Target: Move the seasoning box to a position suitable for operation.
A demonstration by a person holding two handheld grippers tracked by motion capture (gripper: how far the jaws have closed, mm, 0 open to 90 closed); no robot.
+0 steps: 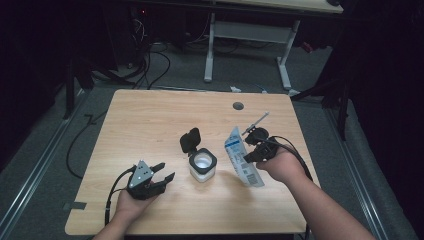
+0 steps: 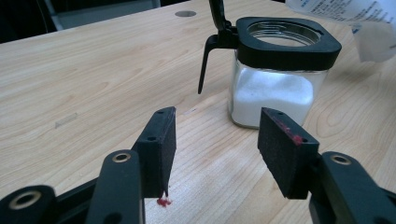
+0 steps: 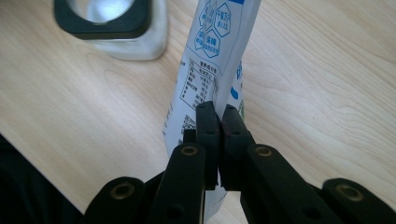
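A square glass jar (image 1: 202, 165) with white powder inside stands at the table's middle, its black hinged lid (image 1: 190, 140) flipped up and back. In the left gripper view the jar (image 2: 275, 88) is just beyond my left gripper (image 2: 217, 144), whose jaws stand open with nothing between them. In the high view that left gripper (image 1: 161, 172) rests low at the jar's left. My right gripper (image 1: 248, 156) is shut on a white and blue printed pouch (image 1: 242, 156), held upright to the right of the jar. The right gripper view shows the pouch (image 3: 210, 60) pinched between my right gripper (image 3: 220, 119).
The wooden table (image 1: 150, 115) has a round grommet hole (image 1: 238, 106) near its far edge. A thin grey stick (image 1: 256, 123) lies behind the right gripper. Beyond the table, on the floor, are cables (image 1: 150, 65) and a white desk frame (image 1: 245, 35).
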